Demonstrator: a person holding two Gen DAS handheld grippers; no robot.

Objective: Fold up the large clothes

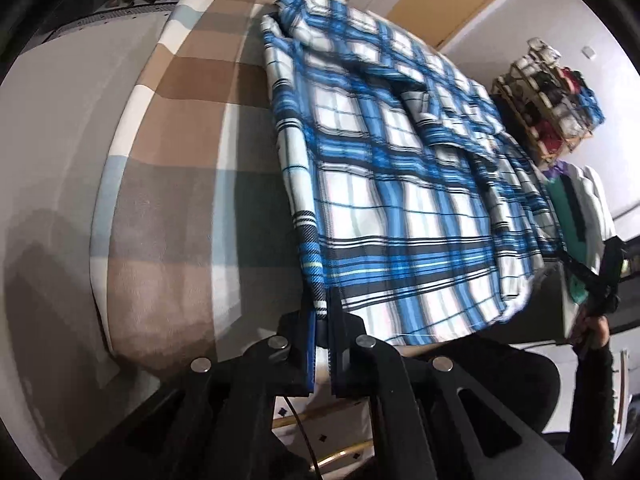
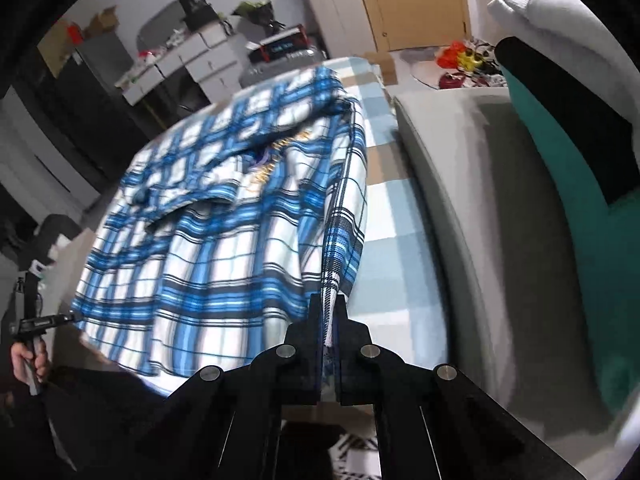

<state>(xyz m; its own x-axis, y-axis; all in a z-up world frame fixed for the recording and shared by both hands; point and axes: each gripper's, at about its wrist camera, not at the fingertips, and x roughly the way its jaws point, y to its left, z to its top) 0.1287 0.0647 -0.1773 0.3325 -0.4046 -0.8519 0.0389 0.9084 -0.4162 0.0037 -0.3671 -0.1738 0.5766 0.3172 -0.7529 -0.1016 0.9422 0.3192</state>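
1. From the left wrist we see our left gripper with its fingers pressed narrow on the near hem corner of the blue plaid shirt. The shirt lies spread over the checked blanket on the bed, a sleeve folded across its upper part. Far right, our right gripper pinches the other hem corner; a shelf rack stands by the wall.
2. From the right wrist we see our right gripper, fingers clamped narrow on the shirt hem edge. The left gripper shows at the far left, at the opposite corner. A grey bed edge runs beside the blanket.
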